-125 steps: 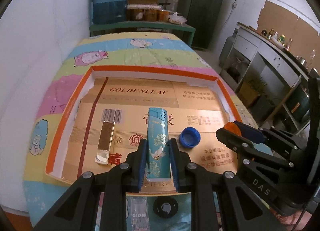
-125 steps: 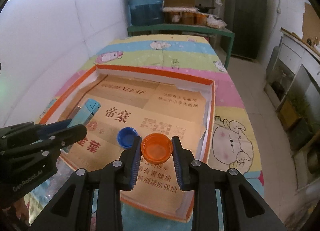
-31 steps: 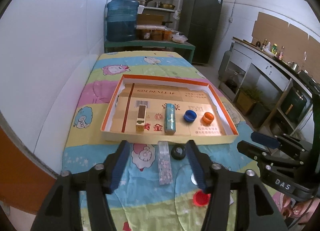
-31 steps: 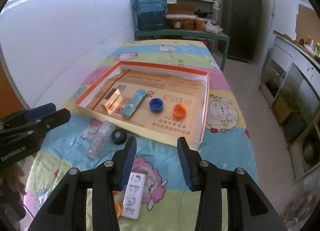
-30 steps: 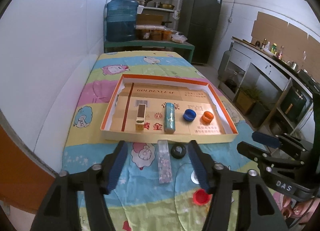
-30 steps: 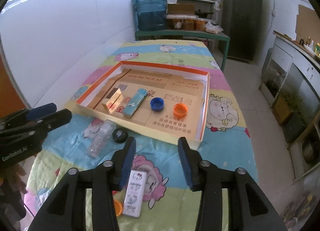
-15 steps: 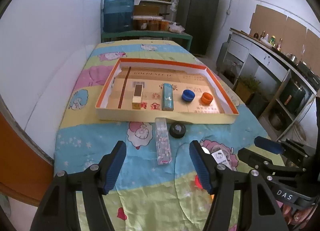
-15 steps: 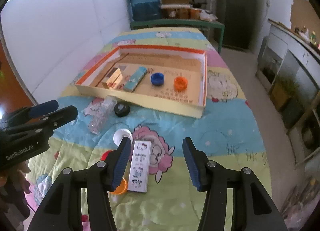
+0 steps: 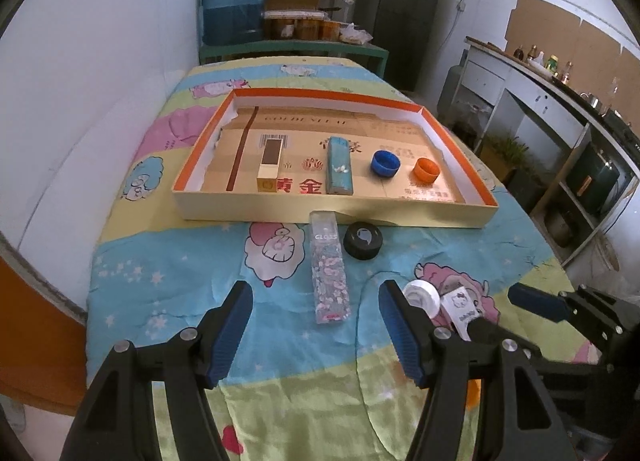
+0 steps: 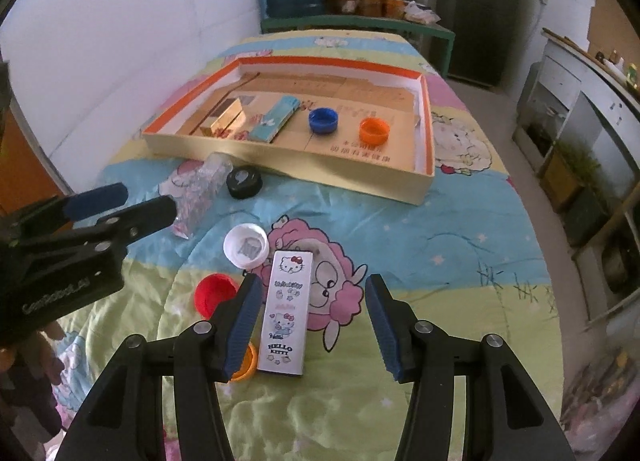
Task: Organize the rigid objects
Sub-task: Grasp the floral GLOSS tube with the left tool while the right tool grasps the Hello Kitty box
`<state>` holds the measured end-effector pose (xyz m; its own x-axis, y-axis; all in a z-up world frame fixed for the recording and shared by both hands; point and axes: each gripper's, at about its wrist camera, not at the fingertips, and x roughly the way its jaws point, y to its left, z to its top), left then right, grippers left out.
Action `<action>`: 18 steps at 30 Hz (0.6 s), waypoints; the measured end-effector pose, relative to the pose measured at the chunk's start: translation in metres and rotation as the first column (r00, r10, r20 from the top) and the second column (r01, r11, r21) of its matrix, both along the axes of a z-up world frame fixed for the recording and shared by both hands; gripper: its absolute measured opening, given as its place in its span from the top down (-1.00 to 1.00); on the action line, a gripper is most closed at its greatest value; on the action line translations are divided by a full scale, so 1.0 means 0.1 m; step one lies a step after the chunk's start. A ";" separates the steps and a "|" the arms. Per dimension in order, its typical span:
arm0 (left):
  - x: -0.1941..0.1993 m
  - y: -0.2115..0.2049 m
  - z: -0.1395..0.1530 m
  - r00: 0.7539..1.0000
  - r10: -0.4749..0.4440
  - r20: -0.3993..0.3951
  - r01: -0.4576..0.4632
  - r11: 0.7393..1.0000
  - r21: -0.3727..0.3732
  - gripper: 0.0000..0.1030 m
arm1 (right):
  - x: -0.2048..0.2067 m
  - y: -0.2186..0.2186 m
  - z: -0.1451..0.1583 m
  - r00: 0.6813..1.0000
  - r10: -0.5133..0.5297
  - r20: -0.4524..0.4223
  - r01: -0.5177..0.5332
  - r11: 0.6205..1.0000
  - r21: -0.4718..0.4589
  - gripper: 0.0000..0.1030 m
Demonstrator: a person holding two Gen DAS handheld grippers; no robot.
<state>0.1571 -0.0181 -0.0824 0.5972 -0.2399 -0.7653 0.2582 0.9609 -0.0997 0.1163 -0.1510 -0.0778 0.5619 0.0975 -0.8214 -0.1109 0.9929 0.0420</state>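
Note:
An orange-rimmed cardboard tray holds a gold box, a teal lighter, a blue cap and an orange cap. On the cloth in front lie a clear floral box, a black cap, a white cap, a red cap, an orange cap and a Hello Kitty box. My left gripper is open and empty, just short of the floral box. My right gripper is open and empty, its jaws on either side of the Hello Kitty box.
The table has a colourful cartoon cloth and stands against a white wall on the left. A water jug and shelves stand at the far end. Cabinets line the right side.
Both grippers let go of the lighter and orange cap in the tray, opened, and drew back toward the near end of the table. The loose items came into view.

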 end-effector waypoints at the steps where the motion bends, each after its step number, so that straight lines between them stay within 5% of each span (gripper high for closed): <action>1: 0.03 -0.01 -0.02 1.000 0.001 -0.003 -0.001 1.000 0.005 -0.26 | 0.02 0.02 -0.02 1.000 0.003 -0.002 -0.003 1.000 -0.002 -0.07; 9: 0.25 -0.10 -0.20 0.999 0.004 -0.038 -0.003 0.999 0.039 -0.26 | 0.10 0.06 -0.14 0.999 0.016 -0.028 -0.017 1.000 -0.026 -0.06; 18: 0.37 -0.14 -0.33 0.999 0.013 -0.050 -0.009 0.997 0.080 -0.27 | 0.13 0.09 -0.23 0.998 0.044 -0.041 -0.045 0.998 -0.032 0.29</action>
